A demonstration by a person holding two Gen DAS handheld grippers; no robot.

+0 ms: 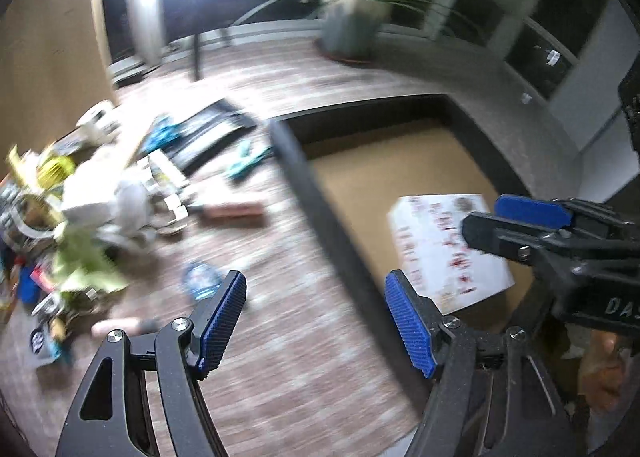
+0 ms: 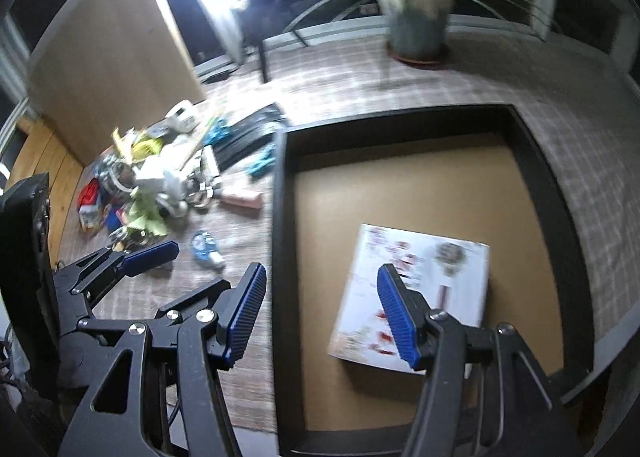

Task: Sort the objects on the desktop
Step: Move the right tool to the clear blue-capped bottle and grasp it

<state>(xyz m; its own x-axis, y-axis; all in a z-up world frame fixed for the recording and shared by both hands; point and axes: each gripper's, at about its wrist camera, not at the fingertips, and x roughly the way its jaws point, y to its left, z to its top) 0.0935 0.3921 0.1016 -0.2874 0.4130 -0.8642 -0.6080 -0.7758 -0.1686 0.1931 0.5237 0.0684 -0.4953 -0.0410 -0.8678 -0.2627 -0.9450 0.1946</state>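
A black-walled tray with a brown floor (image 2: pixel 532 177) sits on the checked tablecloth; it also shows in the left wrist view (image 1: pixel 304 177). A white printed box (image 2: pixel 440 269) lies flat inside it, also seen in the left wrist view (image 1: pixel 432 249). A heap of mixed small objects (image 2: pixel 156 181) lies left of the tray, also in the left wrist view (image 1: pixel 92 209). My left gripper (image 1: pixel 316 325) is open and empty above the cloth by the tray's left wall. My right gripper (image 2: pixel 320 317) is open and empty, over the tray's left wall and the box.
A pink box (image 2: pixel 242 199) and a blue round item (image 2: pixel 204 245) lie between heap and tray. A potted plant (image 2: pixel 418 21) stands at the table's far side. A black flat pack (image 1: pixel 216 133) lies behind the heap. A wooden panel (image 2: pixel 108 69) rises at back left.
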